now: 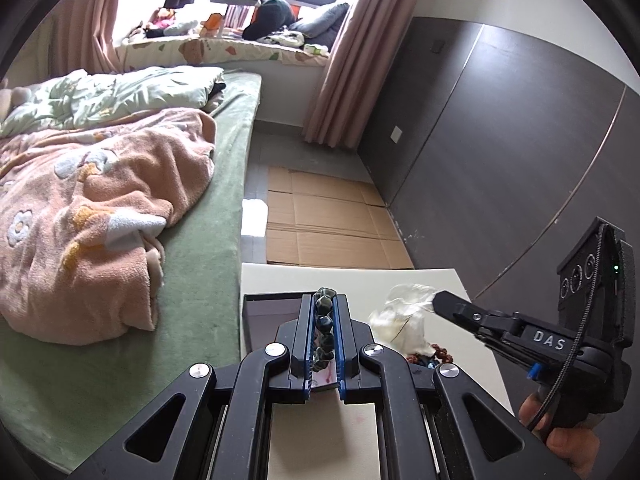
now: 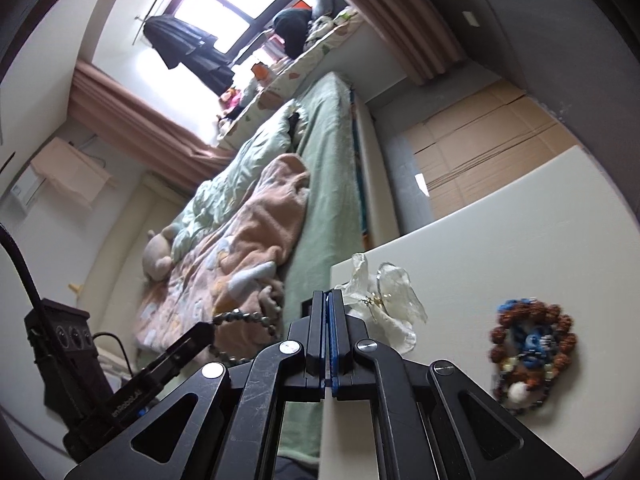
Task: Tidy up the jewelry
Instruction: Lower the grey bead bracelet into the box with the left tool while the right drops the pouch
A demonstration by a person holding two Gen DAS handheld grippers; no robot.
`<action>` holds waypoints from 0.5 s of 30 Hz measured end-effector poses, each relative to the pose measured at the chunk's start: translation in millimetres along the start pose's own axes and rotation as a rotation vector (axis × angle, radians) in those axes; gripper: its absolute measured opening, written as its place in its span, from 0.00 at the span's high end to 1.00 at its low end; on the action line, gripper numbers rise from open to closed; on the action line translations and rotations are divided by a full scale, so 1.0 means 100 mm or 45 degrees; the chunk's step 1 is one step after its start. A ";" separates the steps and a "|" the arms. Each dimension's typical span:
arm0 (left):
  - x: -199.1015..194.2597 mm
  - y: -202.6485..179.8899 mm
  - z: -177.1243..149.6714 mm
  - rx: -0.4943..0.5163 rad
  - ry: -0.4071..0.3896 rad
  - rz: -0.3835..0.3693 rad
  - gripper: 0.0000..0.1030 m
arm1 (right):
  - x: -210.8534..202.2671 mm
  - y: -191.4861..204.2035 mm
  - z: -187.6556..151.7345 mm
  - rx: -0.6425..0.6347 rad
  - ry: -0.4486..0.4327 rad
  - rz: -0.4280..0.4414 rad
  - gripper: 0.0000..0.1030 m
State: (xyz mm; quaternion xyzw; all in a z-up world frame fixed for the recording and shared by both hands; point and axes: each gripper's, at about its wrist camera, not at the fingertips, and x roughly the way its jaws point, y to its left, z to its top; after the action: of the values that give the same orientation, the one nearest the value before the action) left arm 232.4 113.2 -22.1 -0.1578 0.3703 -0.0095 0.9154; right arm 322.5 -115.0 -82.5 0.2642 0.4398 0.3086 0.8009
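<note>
step: box the bracelet | left gripper (image 1: 324, 300) pinches dark bead bracelet (image 1: 323, 326) between its fingers | right gripper (image 2: 329, 300) pinches clear plastic bag (image 2: 384, 300) | lower the beads into the dark box (image 1: 272, 312) just below your fingertips before letting go

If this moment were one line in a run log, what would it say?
left tongs: shut on dark green stone bead bracelet | right tongs: shut on crumpled clear plastic bag | reddish-brown bead bracelet: on white table
</note>
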 end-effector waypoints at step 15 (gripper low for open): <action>0.17 0.12 -0.03 -0.007 0.044 0.033 0.92 | 0.73 0.17 -0.17 -0.012 0.165 0.047 0.46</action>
State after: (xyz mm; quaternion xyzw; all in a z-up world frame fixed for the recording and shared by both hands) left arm 241.9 121.3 -39.0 -0.1551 0.3880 0.0007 0.9085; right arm 333.8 -48.1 -118.8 0.2480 0.4845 0.3417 0.7662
